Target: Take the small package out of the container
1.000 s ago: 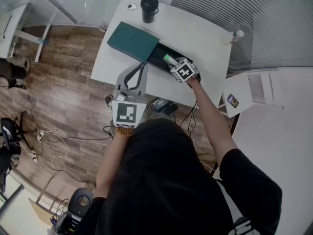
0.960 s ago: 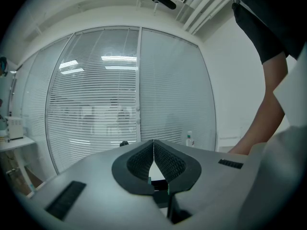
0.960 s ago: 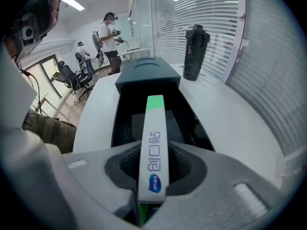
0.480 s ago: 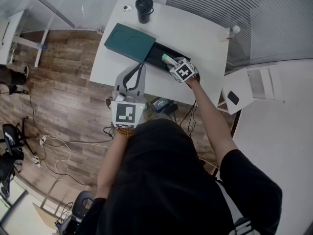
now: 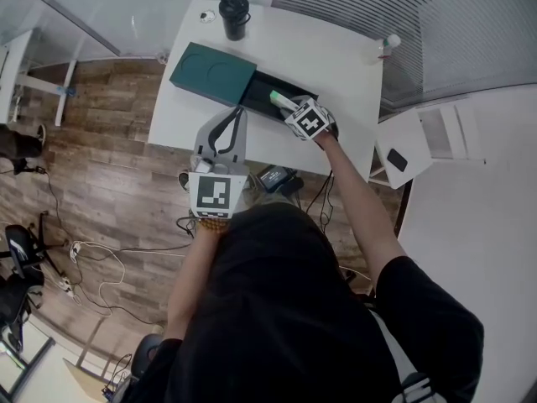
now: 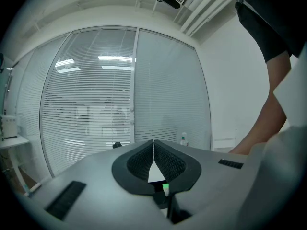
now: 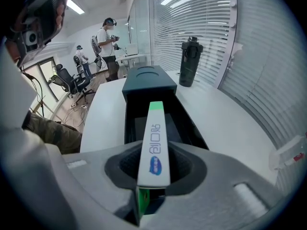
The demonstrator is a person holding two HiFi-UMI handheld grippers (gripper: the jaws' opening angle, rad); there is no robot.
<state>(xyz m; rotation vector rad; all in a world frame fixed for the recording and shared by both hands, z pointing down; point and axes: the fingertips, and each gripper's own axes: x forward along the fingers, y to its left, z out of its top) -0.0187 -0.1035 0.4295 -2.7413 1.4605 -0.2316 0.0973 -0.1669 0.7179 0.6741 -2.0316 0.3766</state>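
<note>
A small white package (image 7: 153,143) with a green end sticks out between the jaws of my right gripper (image 7: 154,169), which is shut on it. In the head view the package (image 5: 281,100) hangs over the open black tray of the dark green container (image 5: 212,74), with the right gripper (image 5: 295,114) at the tray's near right end. From the right gripper view the black tray (image 7: 144,110) lies just below the package. My left gripper (image 5: 226,134) hovers at the table's near edge, jaws shut and empty, pads touching (image 6: 153,158).
A black bottle (image 5: 233,13) stands at the back of the white table (image 5: 336,65). A small white bottle (image 5: 386,44) sits at the far right corner. A side cabinet (image 5: 419,145) with a phone stands right of the table. People stand far off (image 7: 106,37).
The head view has shifted, so the table sits a little higher and further left in the frame. The right gripper still holds the package over the tray; the left gripper keeps its place.
</note>
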